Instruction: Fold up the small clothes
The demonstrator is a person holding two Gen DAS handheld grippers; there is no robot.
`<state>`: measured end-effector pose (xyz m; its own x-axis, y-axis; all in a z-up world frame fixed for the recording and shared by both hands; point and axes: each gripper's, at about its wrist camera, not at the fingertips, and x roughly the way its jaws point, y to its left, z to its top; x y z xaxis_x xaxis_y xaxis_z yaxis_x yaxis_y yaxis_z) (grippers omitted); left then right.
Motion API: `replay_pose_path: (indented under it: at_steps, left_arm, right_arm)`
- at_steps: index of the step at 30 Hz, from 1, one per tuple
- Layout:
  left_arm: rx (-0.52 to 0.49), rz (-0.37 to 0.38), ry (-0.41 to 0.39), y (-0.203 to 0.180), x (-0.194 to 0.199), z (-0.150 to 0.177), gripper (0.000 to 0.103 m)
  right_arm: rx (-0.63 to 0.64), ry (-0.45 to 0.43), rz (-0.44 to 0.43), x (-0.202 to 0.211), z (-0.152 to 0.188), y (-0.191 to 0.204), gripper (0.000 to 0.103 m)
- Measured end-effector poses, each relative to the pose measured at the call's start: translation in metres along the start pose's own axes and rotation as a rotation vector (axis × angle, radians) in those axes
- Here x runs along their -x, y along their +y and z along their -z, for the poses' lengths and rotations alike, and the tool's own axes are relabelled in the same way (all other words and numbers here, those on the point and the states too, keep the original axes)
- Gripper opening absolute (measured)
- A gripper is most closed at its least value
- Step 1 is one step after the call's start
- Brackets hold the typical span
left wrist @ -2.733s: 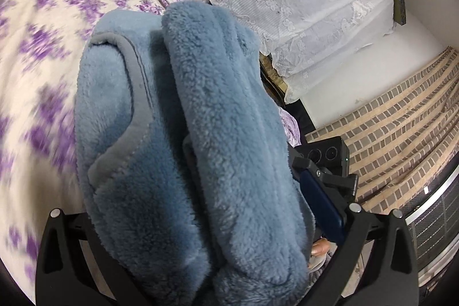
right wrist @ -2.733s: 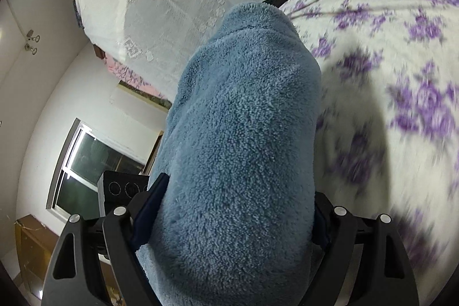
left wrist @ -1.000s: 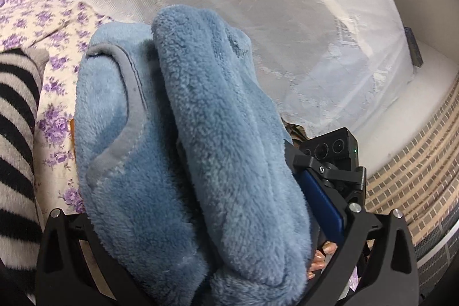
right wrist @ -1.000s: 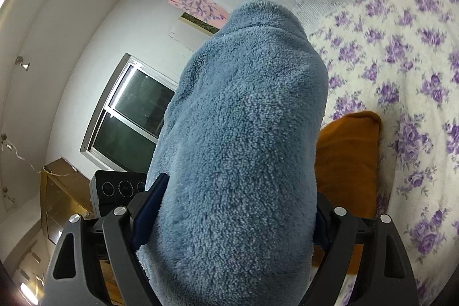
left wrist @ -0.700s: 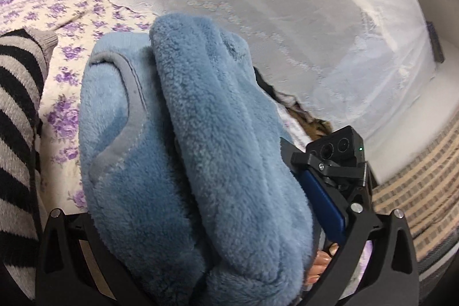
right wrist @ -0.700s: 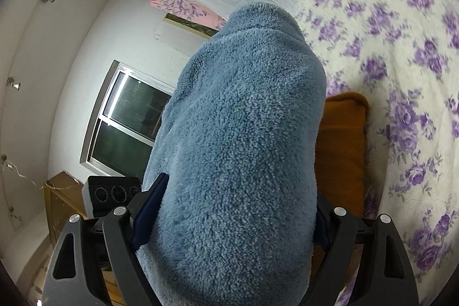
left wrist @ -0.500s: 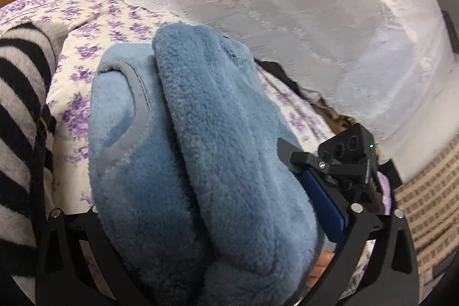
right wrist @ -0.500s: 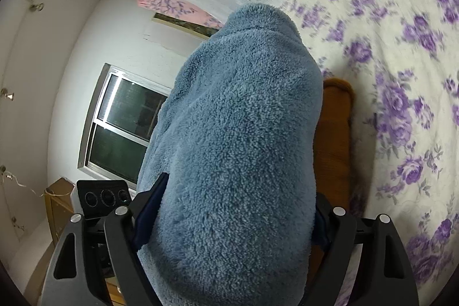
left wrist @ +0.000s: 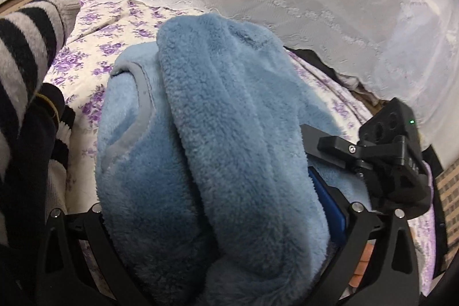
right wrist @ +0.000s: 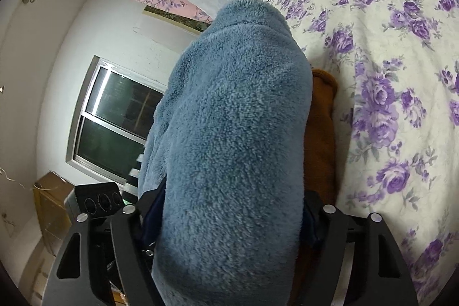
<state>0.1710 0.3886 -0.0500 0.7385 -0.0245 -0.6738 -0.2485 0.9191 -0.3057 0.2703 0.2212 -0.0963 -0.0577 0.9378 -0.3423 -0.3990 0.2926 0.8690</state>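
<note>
Floral bedspread (right wrist: pixel 401 76) is lying just under both tools. Left tool (left wrist: pixel 218 220) and right tool (right wrist: pixel 229 220) are each gripping the folded blue fleece garment (left wrist: pixel 229 148); right jaws are closing on it. Risk: bulky fleece slipping out, unfolding onto the brown garment (right wrist: pixel 321 134).

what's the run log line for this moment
item: folded blue fleece garment | left fingers: gripping it | right fingers: closing on it | below: floral bedsheet
</note>
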Motion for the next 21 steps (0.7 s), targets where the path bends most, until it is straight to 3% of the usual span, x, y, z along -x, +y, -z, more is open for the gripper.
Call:
replay_pose_path:
  at_steps: [21]
  left_arm:
    - [-0.007, -0.009, -0.03, 0.0009, -0.0038, 0.005, 0.099]
  right_arm:
    - [0.026, -0.016, 0.006, 0.0025, 0.0057, -0.0008, 0.071]
